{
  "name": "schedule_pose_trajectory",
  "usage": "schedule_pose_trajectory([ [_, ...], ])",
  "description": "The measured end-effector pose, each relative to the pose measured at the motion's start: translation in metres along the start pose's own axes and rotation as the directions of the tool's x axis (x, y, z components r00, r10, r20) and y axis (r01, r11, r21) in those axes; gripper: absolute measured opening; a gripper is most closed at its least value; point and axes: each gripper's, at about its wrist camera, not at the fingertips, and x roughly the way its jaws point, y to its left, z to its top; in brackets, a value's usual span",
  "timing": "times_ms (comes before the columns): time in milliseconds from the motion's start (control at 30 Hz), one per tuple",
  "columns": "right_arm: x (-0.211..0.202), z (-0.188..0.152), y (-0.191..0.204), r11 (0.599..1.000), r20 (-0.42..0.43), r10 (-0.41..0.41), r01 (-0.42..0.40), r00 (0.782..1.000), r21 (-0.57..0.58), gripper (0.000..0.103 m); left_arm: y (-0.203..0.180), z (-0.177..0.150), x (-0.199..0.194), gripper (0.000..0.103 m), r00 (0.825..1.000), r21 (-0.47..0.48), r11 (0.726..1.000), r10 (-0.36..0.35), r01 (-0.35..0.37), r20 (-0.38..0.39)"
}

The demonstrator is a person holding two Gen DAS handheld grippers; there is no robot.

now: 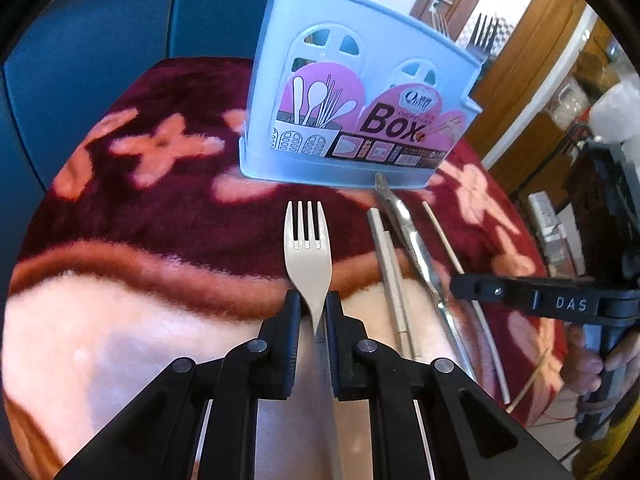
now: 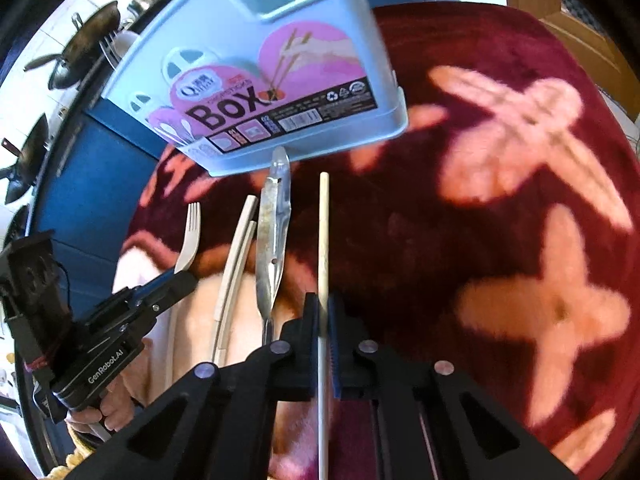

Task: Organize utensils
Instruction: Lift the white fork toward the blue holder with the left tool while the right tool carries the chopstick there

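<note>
On the blanket-covered surface the utensils lie side by side, all with their long axes pointing toward the blue utensil box standing just beyond their far ends. Farthest left, the left tool is closed narrowly on the neck of the cream fork, tines toward the box. Next come two pale chopsticks, then metal tongs. Farthest right, the right tool pinches a thin wooden chopstick, so each piece likely travels forward and up into the box.
</note>
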Motion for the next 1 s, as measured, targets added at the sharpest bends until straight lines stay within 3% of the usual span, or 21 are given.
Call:
schedule_pose_trajectory([
  [167, -0.021, -0.010, -0.002, 0.998, 0.086, 0.062, -0.063, 0.994, 0.017, 0.006, -0.001, -0.002, -0.015, 0.011, 0.998, -0.019, 0.999, -0.038, 0.039, 0.051],
  [333, -0.048, -0.016, 0.002, 0.997, 0.201, 0.075, -0.073, 0.977, -0.015, 0.006, -0.008, -0.002, -0.032, 0.011, 0.991, -0.014, 0.998, -0.065, 0.067, 0.113],
  [667, -0.088, -0.026, 0.026, 0.992, 0.401, 0.121, -0.093, 0.908, -0.087, 0.006, -0.020, 0.004, -0.071, 0.011, 0.969, 0.018, 0.996, -0.093, 0.092, 0.230],
  [1000, -0.115, -0.020, 0.045, 0.988, 0.518, 0.125, -0.057, 0.846, -0.145, 0.006, -0.031, 0.024, -0.097, 0.010, 0.942, 0.055, 0.996, -0.081, 0.066, 0.327],
])
